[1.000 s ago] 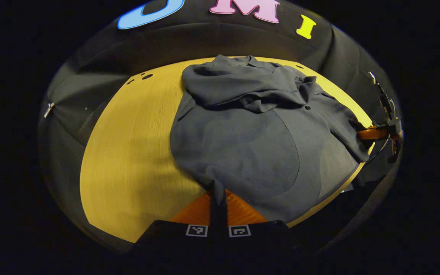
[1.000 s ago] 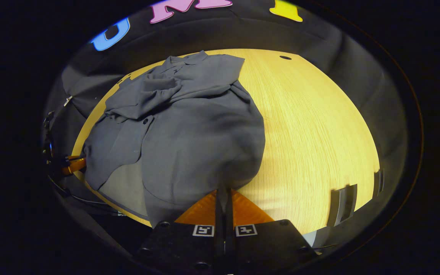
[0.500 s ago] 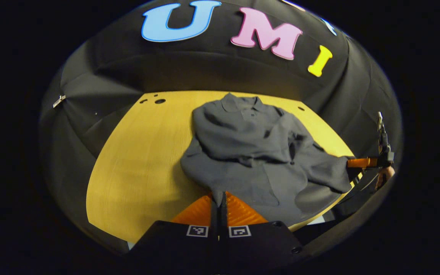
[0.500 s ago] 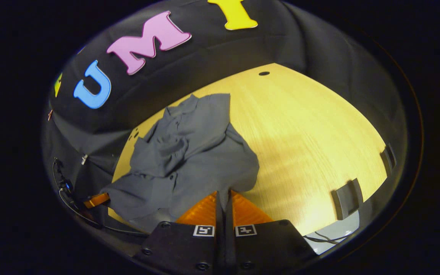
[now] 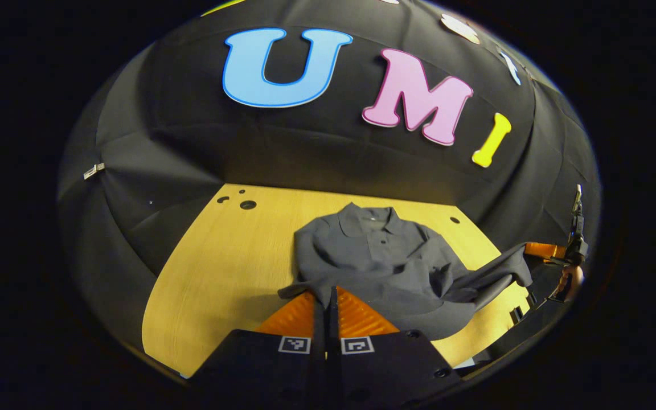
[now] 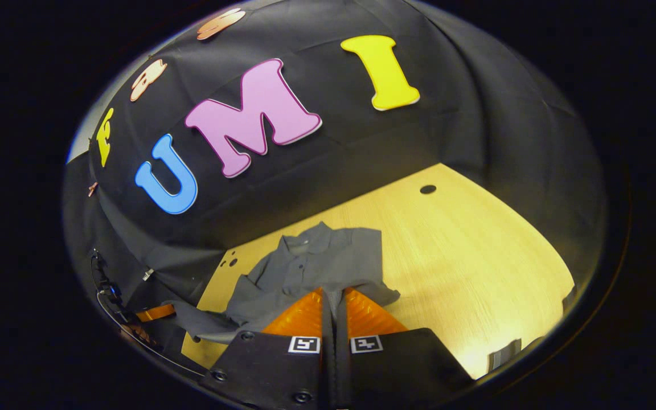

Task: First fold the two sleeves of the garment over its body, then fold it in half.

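A dark grey polo shirt [image 5: 385,256] lies on the wooden table [image 5: 220,256] with its collar at the far side and both sleeves folded across the chest. My left gripper [image 5: 326,291] is shut on one corner of the bottom hem, which is raised off the table. At the far right of the left gripper view, my right gripper [image 5: 532,251] holds the other hem corner up. In the right gripper view the shirt [image 6: 311,267] spreads ahead, my right gripper [image 6: 333,294] is shut on its hem, and my left gripper [image 6: 157,312] shows low on the left.
Black cloth walls close in the table's far and side edges. Small round holes [image 5: 247,204] sit at the far left corner and one hole [image 6: 427,189] at the far right. A grey bracket [image 6: 504,354] is at the near right edge. A hand [image 5: 568,279] holds the right gripper.
Both grippers have risen with the hem still pinched and tilted upward. The lower half of the shirt has lifted off the table and drawn toward the collar.
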`<control>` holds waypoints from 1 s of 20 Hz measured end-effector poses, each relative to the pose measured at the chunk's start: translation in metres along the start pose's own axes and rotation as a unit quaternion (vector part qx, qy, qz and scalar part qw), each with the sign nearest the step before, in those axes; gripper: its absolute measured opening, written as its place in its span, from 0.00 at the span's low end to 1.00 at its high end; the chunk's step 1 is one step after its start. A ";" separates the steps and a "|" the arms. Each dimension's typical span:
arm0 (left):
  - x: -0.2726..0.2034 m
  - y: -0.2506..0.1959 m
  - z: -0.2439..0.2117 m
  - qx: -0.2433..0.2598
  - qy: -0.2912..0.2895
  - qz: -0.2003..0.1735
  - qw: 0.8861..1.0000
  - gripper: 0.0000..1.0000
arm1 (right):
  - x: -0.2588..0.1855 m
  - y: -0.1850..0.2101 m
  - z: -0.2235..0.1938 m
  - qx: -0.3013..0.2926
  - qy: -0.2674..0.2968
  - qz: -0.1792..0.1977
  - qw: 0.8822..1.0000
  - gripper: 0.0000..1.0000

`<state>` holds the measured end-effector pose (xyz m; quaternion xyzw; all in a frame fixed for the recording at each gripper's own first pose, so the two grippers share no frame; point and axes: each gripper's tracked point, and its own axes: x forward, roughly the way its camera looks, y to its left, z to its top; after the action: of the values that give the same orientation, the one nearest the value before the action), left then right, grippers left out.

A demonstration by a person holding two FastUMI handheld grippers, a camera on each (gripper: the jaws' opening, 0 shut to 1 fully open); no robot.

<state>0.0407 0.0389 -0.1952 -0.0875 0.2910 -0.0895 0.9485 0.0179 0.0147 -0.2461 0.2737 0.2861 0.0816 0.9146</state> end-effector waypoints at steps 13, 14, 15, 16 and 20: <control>0.067 0.010 0.093 -0.007 -0.066 0.015 0.998 0.05 | 0.077 0.014 0.084 -0.033 -0.037 0.019 0.999 0.05; 0.074 0.009 0.100 -0.008 -0.071 0.011 0.997 0.05 | 0.087 0.012 0.088 -0.036 -0.036 0.016 0.999 0.05; 0.082 0.009 0.104 -0.006 -0.075 0.012 0.997 0.05 | 0.095 0.010 0.092 -0.036 -0.036 0.015 0.999 0.05; 0.089 0.012 0.108 -0.002 -0.076 0.014 0.997 0.05 | 0.102 0.010 0.094 -0.034 -0.037 0.015 0.999 0.05; 0.124 0.014 0.122 0.007 -0.080 0.026 0.996 0.05 | 0.136 0.003 0.101 -0.035 -0.036 0.012 0.999 0.05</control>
<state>0.2122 0.0393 -0.1655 -0.0801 0.2159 -0.0601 0.9713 0.1868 0.0131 -0.2403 0.2478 0.2463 0.0925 0.9324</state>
